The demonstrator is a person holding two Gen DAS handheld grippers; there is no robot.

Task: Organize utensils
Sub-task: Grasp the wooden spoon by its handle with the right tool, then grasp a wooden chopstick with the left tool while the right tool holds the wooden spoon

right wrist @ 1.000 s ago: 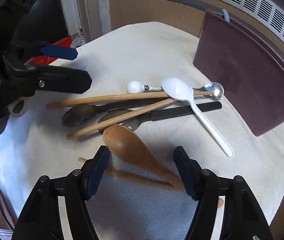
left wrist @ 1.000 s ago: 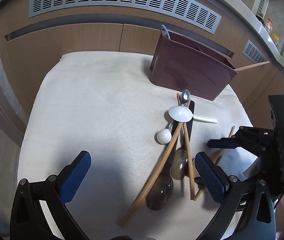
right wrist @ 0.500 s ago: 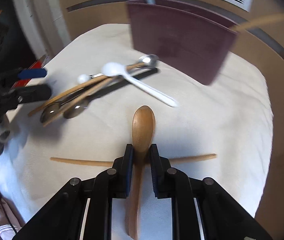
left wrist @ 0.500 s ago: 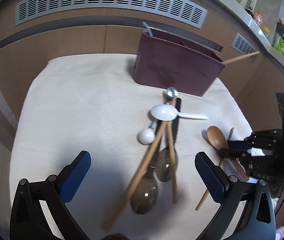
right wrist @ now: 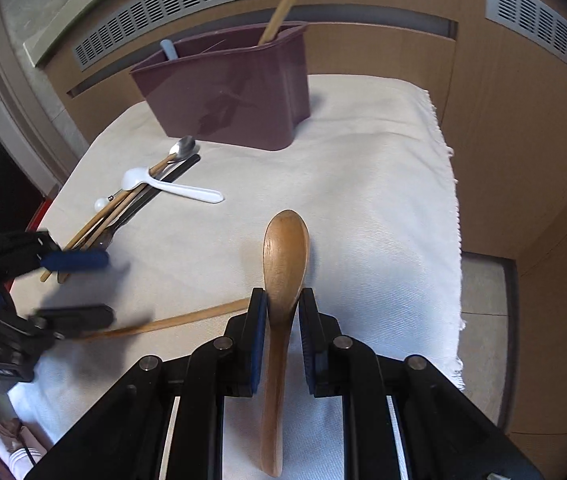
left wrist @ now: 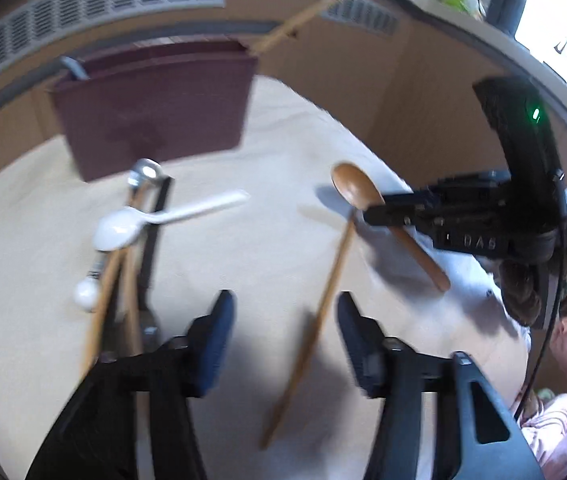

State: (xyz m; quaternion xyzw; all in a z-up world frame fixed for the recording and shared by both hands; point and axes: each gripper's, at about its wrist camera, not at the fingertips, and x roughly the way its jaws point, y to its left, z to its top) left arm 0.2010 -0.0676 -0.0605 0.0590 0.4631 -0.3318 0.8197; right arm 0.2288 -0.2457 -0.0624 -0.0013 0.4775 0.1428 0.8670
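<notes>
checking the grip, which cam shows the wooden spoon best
The right wrist view: the wooden spoon runs centred between the right gripper pads, sharp, bowl forward. The left wrist view shows it side-on and blurred, handle partly behind the gripper.

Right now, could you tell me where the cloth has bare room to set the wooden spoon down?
The right gripper holds the wooden spoon. Bare cloth lies between the maroon caddy and the cloth's fringed right edge, ahead of the spoon. It is crowded at the left, where the utensil pile lies, and nearer, where the left gripper straddles a lone chopstick.
</notes>
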